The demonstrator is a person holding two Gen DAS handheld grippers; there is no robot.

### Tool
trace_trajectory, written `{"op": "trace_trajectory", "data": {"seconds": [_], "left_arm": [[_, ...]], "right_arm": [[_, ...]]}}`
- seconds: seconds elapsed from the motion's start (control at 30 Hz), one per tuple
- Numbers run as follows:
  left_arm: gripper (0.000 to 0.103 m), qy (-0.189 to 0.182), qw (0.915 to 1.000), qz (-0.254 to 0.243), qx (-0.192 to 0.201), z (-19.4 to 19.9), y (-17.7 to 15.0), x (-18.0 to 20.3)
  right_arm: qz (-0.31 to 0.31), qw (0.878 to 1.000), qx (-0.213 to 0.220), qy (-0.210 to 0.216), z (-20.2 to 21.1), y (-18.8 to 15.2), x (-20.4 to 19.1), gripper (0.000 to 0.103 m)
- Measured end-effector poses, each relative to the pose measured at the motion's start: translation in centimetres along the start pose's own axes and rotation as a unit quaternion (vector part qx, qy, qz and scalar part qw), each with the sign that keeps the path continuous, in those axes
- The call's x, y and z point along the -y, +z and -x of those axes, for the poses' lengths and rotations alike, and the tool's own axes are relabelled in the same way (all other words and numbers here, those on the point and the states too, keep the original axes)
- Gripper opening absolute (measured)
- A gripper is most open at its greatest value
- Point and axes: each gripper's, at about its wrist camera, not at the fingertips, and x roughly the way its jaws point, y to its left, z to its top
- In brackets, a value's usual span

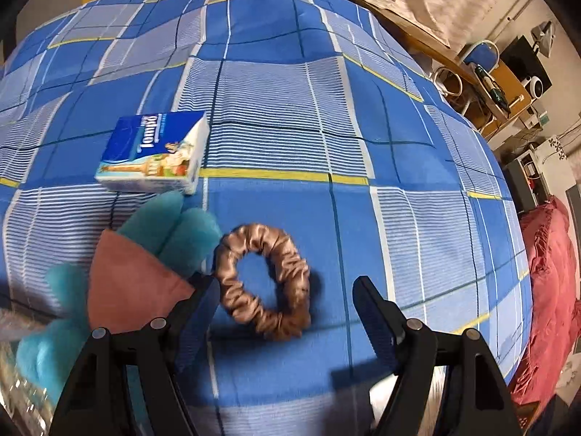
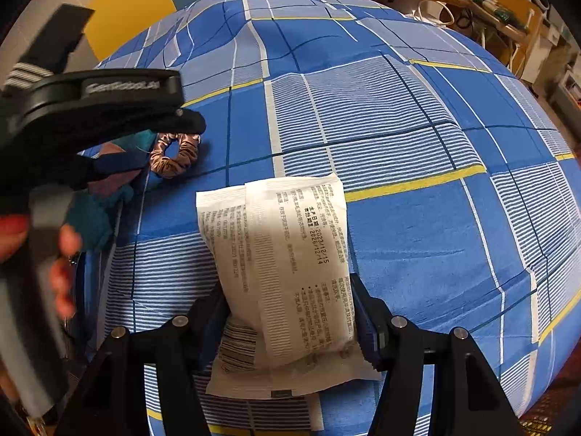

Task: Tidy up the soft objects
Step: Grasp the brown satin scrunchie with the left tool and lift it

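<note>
- Nearest the right wrist camera, the right gripper [image 2: 290, 312] had its two black fingers pressed against the sides of a white soft plastic pack printed with black text and a barcode [image 2: 287, 272]; the jaws were closed on it.
- The white pack lay lengthwise on a blue, white and yellow checked bedsheet [image 2: 417, 247], its far end pointing away from the camera.
- Nearest the left wrist camera, the left gripper [image 1: 287, 294] pointed steeply down at the sheet with its jaws wide apart and nothing pressed between them.
- A brown satin scrunchie, ring-shaped and ruched [image 1: 263, 279], lay flat on the sheet between those open fingers, closer to the left-hand finger in that view.
- A plush toy in teal fur with a dusty pink fabric panel [image 1: 141, 276] lay just beside the scrunchie, on its left in that view, partly behind the finger.
- A small blue and white tissue packet with a printed picture [image 1: 156, 152] lay farther along the sheet, just beyond the toy.
- In the right wrist view, a hand [image 2: 61, 254] held the left gripper's handle at the left edge.
</note>
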Motion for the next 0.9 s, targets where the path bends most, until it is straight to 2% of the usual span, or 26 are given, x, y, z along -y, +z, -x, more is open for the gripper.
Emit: {"op": "trace_trajectory", "data": {"seconds": [0.1,0.17,0.23,0.43,0.7,0.9], "left_arm": [[0.073,0.017,0.9998,0.003,0.005,-0.8,-0.1,-0.1],[0.057,0.03,0.9993,-0.01,0.018,-0.8,-0.3,0.0],[0.026,0.03,0.9989,-0.023,0.028,-0.6,-0.6,-0.1],[0.018,0.017,0.9988,-0.028,0.037,0.5,-1.9,-0.4],[0.017,-0.03,0.9976,-0.028,0.055,4.2,-5.8,-0.5],[0.017,-0.055,0.9966,-0.015,0.06,6.7,-8.7,-1.2]], "right_arm": [[-0.005,1.0,-0.001,0.004,0.1,0.0,0.3,0.062],[-0.007,1.0,-0.001,0.005,0.2,0.0,0.3,0.062],[-0.006,1.0,-0.001,0.003,0.3,-0.1,0.3,0.062],[-0.002,1.0,0.001,-0.001,0.2,-0.2,0.0,0.063],[0.004,1.0,0.004,-0.003,0.1,-0.1,0.1,0.063],[0.024,0.999,0.011,-0.021,-0.1,-0.4,-0.5,0.063]]}}
